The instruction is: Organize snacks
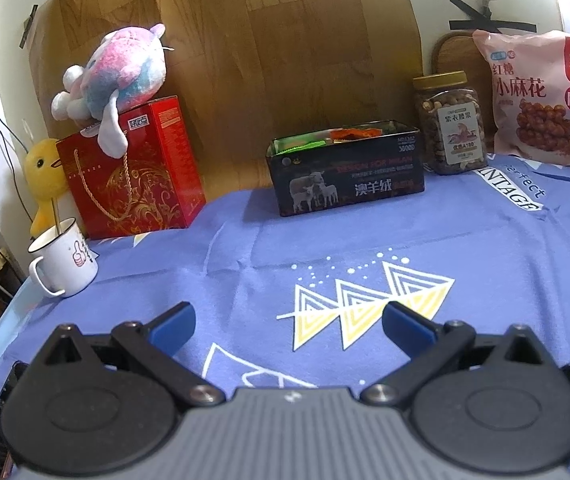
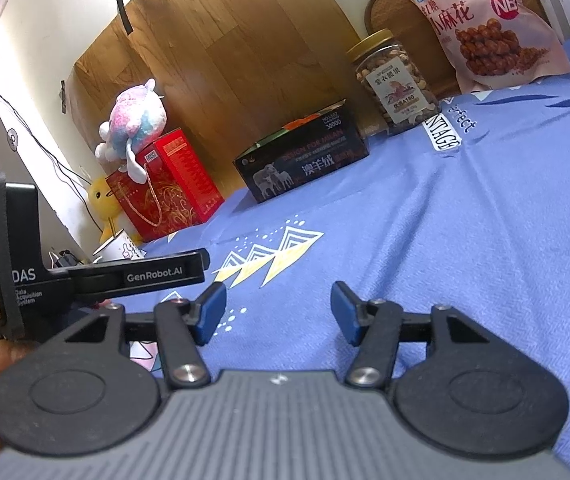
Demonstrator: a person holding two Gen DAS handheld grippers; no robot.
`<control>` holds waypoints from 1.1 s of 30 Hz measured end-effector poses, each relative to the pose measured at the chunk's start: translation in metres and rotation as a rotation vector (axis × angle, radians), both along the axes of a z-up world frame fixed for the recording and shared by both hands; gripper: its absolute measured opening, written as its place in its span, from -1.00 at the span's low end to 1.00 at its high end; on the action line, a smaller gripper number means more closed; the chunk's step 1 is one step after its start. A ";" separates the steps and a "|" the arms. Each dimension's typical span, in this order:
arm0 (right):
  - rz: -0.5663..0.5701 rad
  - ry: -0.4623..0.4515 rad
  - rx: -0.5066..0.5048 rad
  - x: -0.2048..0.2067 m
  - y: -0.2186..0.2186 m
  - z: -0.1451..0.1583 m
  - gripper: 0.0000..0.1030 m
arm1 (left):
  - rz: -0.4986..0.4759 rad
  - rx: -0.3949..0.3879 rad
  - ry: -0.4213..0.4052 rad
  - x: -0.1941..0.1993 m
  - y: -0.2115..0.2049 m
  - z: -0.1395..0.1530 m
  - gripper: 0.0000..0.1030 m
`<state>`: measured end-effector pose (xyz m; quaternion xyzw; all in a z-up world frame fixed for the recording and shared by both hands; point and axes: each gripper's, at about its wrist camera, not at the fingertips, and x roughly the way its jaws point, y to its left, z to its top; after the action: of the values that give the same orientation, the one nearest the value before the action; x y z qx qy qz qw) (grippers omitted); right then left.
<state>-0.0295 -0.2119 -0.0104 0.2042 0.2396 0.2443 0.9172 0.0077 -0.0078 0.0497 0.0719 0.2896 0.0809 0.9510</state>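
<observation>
A black open tin box (image 1: 345, 176) with green and orange snack packets inside stands at the back of the blue cloth; it also shows in the right wrist view (image 2: 305, 160). A jar of nuts (image 1: 449, 124) (image 2: 395, 80) stands to its right. A pink snack bag (image 1: 541, 96) (image 2: 485, 20) leans further right. My left gripper (image 1: 289, 324) is open and empty, low over the cloth near the front. My right gripper (image 2: 279, 312) is open and empty, low over the cloth, to the right of the left one.
A red gift bag (image 1: 137, 172) with a plush toy (image 1: 117, 76) on it stands at the back left, next to a yellow duck toy (image 1: 43, 176). A white mug (image 1: 65, 260) sits at the left table edge. A wood board (image 1: 265, 60) leans behind.
</observation>
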 end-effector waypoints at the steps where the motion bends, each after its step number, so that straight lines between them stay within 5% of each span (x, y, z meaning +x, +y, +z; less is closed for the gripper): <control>1: 0.000 0.000 0.000 0.000 0.000 0.000 0.18 | 0.004 0.002 -0.003 0.000 0.000 0.001 1.00; 12: 0.010 0.026 -0.014 0.005 0.003 -0.002 0.22 | 0.003 0.054 -0.051 -0.003 -0.003 0.006 1.00; 21: -0.029 0.013 -0.057 -0.002 -0.007 0.005 0.45 | -0.037 0.045 -0.091 -0.006 -0.020 0.013 1.00; 28: -0.116 0.027 -0.048 -0.021 -0.034 -0.001 0.45 | -0.139 -0.061 -0.013 0.002 -0.046 0.003 1.00; 33: -0.173 0.020 -0.037 -0.031 -0.050 -0.001 0.45 | -0.180 -0.029 -0.011 0.000 -0.070 -0.001 1.00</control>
<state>-0.0610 -0.2624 -0.0113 0.2093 0.2347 0.1577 0.9361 0.0080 -0.0778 0.0492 0.0836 0.2777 -0.0087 0.9570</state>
